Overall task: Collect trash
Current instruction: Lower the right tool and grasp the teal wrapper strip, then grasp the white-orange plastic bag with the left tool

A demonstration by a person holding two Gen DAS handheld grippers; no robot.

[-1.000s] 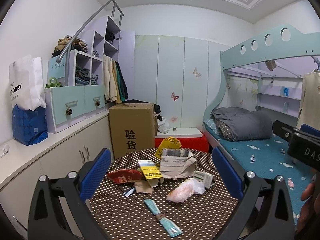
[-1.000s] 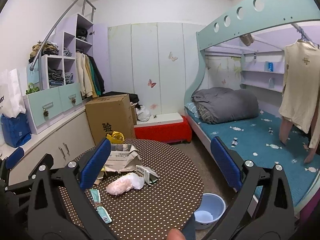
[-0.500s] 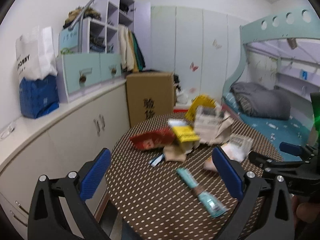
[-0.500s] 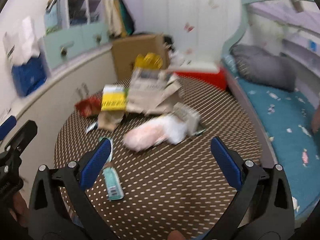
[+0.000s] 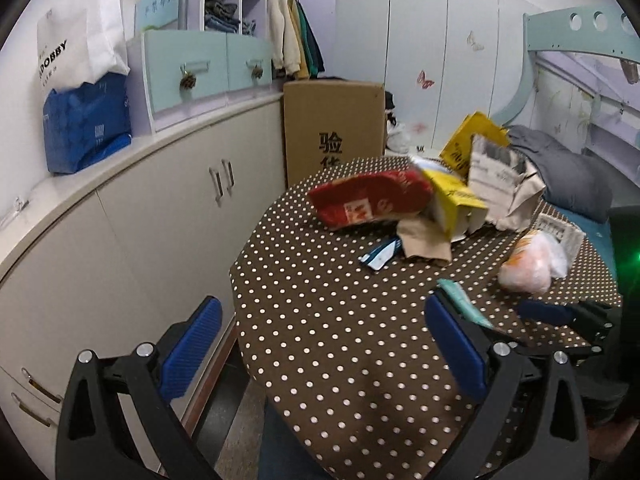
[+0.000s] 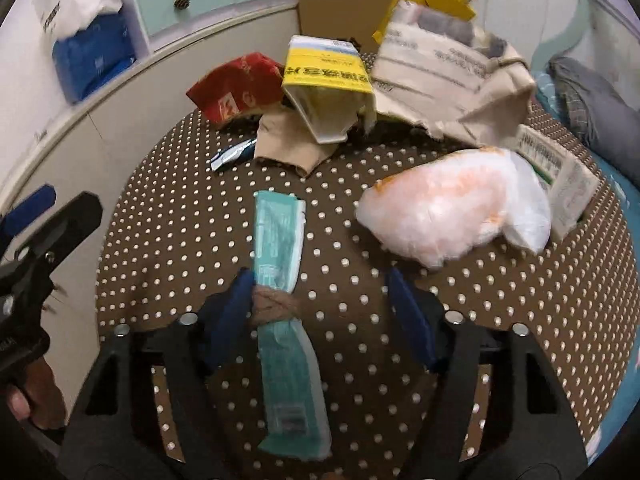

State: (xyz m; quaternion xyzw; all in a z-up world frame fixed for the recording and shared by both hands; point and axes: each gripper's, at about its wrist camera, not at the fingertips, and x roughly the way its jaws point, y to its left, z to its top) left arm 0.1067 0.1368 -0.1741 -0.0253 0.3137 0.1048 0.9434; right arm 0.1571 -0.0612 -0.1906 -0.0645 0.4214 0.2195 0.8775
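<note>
On the round brown table with white dots (image 6: 192,208) lies a pile of trash, and nearest to the right gripper (image 6: 320,292) is a long teal wrapper (image 6: 280,240) with a brown band around its middle. That gripper tips down over the wrapper, so the wrapper runs between its two blue fingers (image 6: 408,312). Its left finger is right beside the band, maybe touching it, and its right finger is well apart from the wrapper. Its jaws are about half wide and are closing, but they do not squeeze the wrapper. Just past the wrapper sits a puffy clear bag with orange stuff inside (image 6: 452,212). Farther back are a yellow box (image 6: 324,80), a red packet (image 6: 236,84), a torn paper bag (image 6: 448,76), a white box (image 6: 560,176) and a small blue wrapper (image 6: 234,154). The left gripper (image 5: 320,344) hangs over the near left edge of the table, also tipped down. Its blue fingers (image 5: 192,344) stand wide apart with nothing between them. Behind the table stand a big cardboard box (image 5: 334,120) and a long white cabinet (image 5: 140,208).
</note>
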